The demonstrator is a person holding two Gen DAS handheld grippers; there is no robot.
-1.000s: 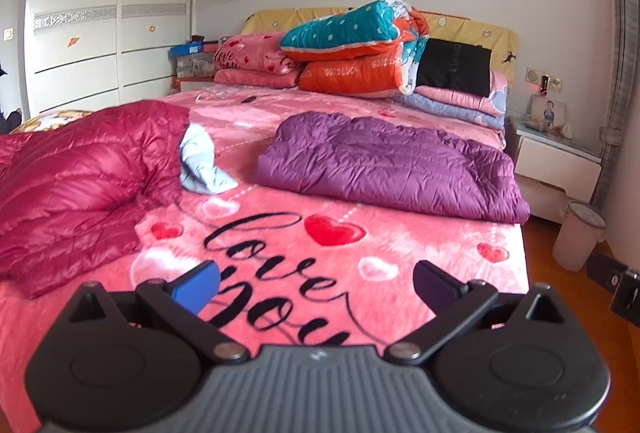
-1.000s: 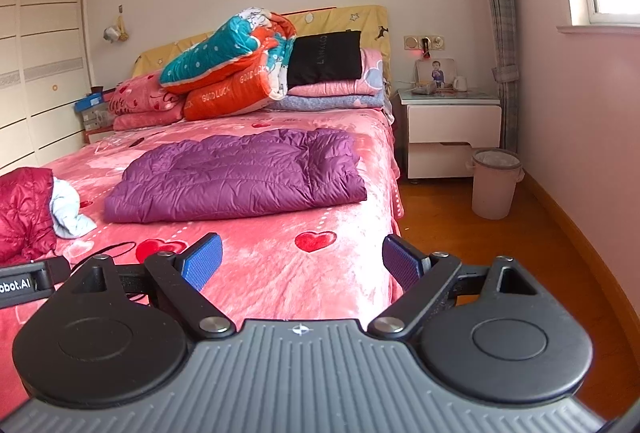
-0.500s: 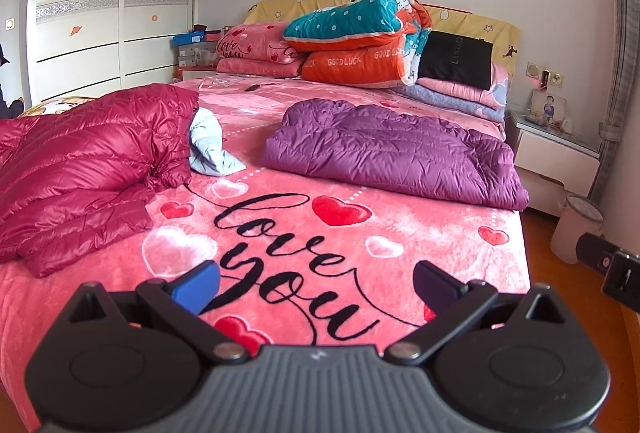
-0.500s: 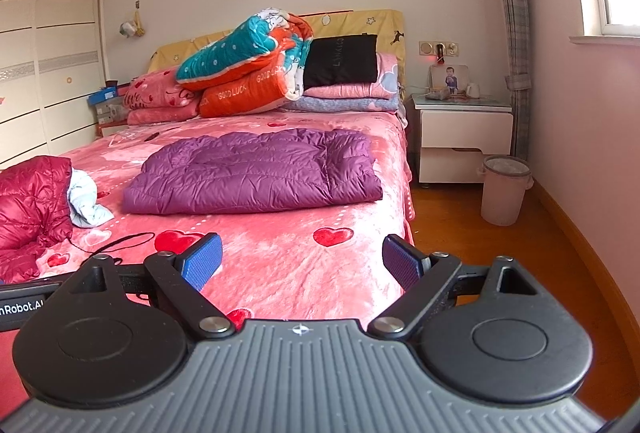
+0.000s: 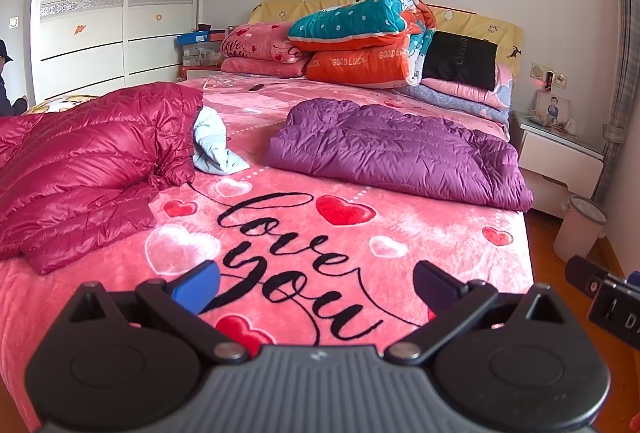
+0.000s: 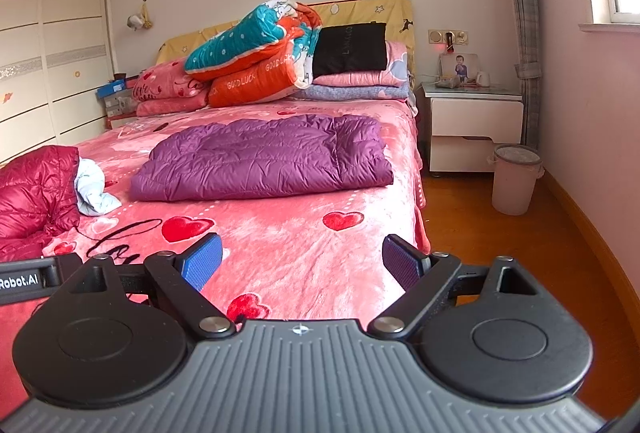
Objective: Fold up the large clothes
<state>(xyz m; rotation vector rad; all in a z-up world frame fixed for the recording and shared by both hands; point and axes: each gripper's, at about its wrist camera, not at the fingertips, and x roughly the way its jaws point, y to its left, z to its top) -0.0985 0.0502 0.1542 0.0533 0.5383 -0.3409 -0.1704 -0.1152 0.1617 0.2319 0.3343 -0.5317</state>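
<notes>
A purple down jacket (image 5: 400, 153) lies folded flat on the pink bed (image 5: 320, 233), toward its right side; it also shows in the right wrist view (image 6: 264, 157). A crimson down jacket (image 5: 88, 157) lies crumpled at the bed's left, also seen at the left edge of the right wrist view (image 6: 36, 193). A light blue garment (image 5: 214, 145) lies beside it. My left gripper (image 5: 316, 287) is open and empty above the bed's foot. My right gripper (image 6: 302, 265) is open and empty over the bed's front right corner.
Folded quilts and pillows (image 5: 360, 41) are stacked at the headboard. A white nightstand (image 6: 472, 125) and a pink bin (image 6: 514, 179) stand on the wooden floor right of the bed. A wardrobe (image 5: 112, 13) fills the left wall.
Both grippers have drawn back and risen from the bed, so more of the bedspread's lettering and foot shows. Both stay open. The clothes have not moved.
</notes>
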